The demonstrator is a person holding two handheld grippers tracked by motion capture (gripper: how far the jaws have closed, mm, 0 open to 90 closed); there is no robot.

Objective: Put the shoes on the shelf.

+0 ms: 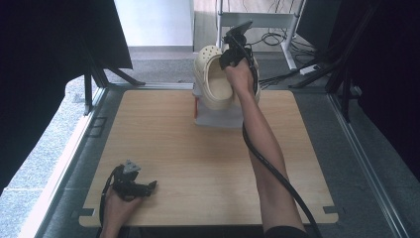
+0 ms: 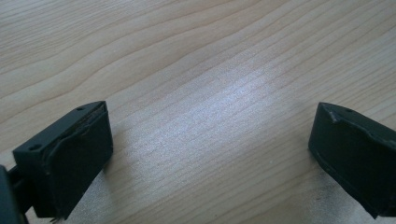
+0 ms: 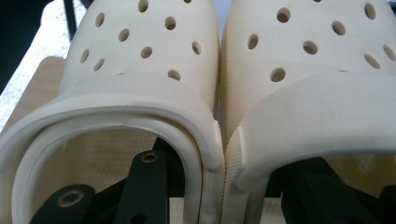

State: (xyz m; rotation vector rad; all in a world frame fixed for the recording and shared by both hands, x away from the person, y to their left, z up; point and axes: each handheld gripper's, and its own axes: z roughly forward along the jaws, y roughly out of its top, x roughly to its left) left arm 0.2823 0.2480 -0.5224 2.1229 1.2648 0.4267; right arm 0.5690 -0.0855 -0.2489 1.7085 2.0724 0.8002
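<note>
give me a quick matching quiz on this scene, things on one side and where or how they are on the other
Things:
1. left claw
2. right claw
3. cream clogs
4. table

States:
a. light wood top
b. pressed side by side, held at the far edge
c. open, low over bare wood
d. shut on the clogs' inner walls

Pairs: 1-c, 2-d, 3-b, 4-a

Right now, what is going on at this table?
A person works with a hand-held gripper in each hand. The right hand-held gripper is at the far edge of the wooden table, clamped on a pair of cream perforated clogs; its jaws reach inside the two shoes and pinch their adjoining walls together. The pair sits above a pale box; whether it touches it is unclear. The left hand-held gripper rests idle near the front edge, jaws open on nothing.
</note>
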